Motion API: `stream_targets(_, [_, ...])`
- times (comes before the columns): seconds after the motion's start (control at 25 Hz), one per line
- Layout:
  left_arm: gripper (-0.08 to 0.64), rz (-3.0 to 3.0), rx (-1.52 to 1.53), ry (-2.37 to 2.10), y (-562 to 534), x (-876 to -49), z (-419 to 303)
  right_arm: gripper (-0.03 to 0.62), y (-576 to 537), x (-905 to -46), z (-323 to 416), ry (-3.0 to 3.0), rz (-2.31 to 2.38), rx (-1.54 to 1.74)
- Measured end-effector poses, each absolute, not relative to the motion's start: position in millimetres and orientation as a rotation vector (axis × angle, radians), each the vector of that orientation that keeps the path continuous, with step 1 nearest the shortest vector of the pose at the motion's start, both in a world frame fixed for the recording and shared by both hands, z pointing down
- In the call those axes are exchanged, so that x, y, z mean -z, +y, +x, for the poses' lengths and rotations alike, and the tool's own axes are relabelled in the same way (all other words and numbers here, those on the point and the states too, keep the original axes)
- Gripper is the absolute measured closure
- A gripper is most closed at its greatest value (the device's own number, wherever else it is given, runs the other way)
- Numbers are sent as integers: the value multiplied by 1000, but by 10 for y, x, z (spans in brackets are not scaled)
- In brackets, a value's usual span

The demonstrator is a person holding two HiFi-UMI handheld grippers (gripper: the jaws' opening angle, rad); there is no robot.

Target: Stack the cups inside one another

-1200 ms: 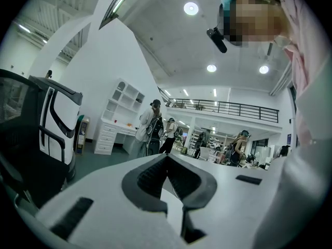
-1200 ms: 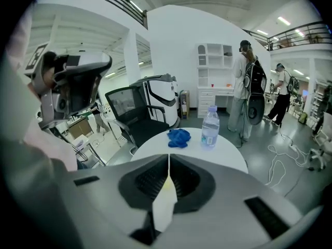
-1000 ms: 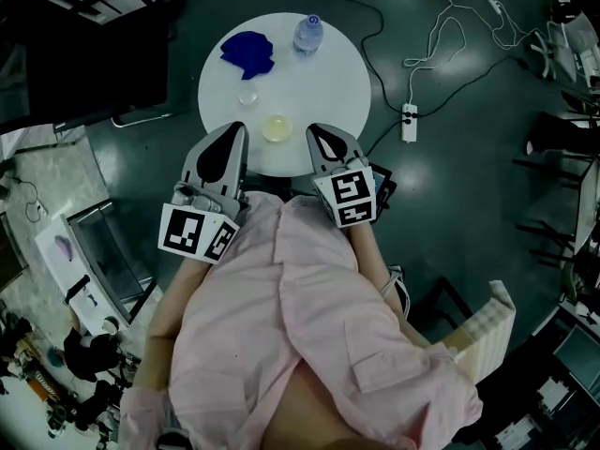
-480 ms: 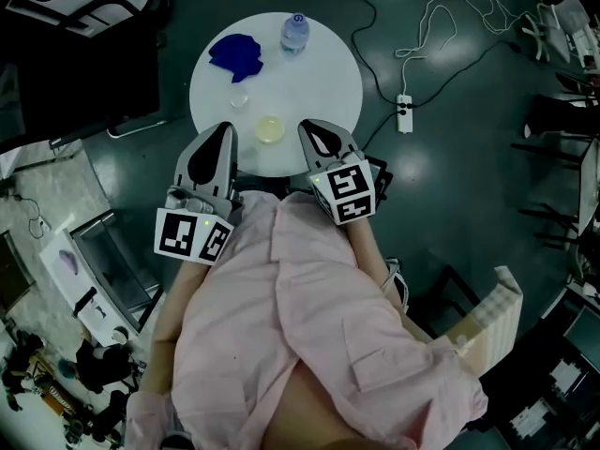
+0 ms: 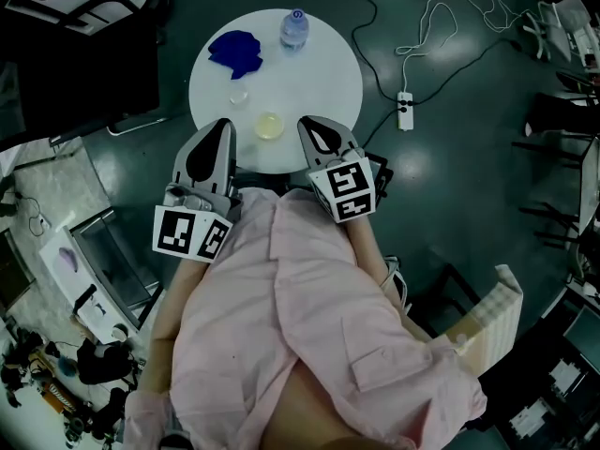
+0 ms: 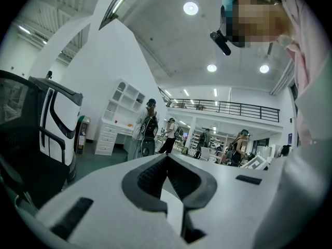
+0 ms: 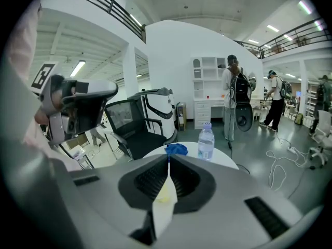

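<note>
Two cups, both on the round white tabletop (image 5: 319,73), standing apart and not yet nested:
- One yellowish cup (image 5: 269,127), close to your edge.
- One clear cup (image 5: 239,97), just beyond the yellowish cup and to its left. It looks the smaller of the two.

One water bottle (image 5: 293,29), well beyond the yellowish cup, at the far rim.

One blue cloth (image 5: 234,52), beyond and left of the yellowish cup, past the clear cup.

Two grippers, neither touching a cup:
- Left gripper (image 5: 223,125), near-left of the yellowish cup, fingers clenched together on nothing.
- Right gripper (image 5: 305,122), near-right of the yellowish cup, fingers likewise pressed together and empty.

Step in hand, as judged: the very start, with no cup taken up.

Next move, as judged: spread one pair of fingers, reach forward and take one cup by its wall. The clear cup is the likelier one, since it seems small enough to sit inside. Then lift it and lower it squarely into the yellowish cup.
</note>
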State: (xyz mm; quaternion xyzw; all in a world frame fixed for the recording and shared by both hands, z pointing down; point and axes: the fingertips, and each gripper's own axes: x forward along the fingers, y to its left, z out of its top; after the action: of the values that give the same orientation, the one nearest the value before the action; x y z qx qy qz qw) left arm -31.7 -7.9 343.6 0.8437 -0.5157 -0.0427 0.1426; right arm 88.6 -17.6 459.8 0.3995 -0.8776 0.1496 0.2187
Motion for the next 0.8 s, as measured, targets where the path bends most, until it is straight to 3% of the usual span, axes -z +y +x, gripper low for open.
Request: stream_targets(0.8, [551,2434,141,-1483,-25,-3424,-340,558,-135,-4584,877,-2423,1117,-423])
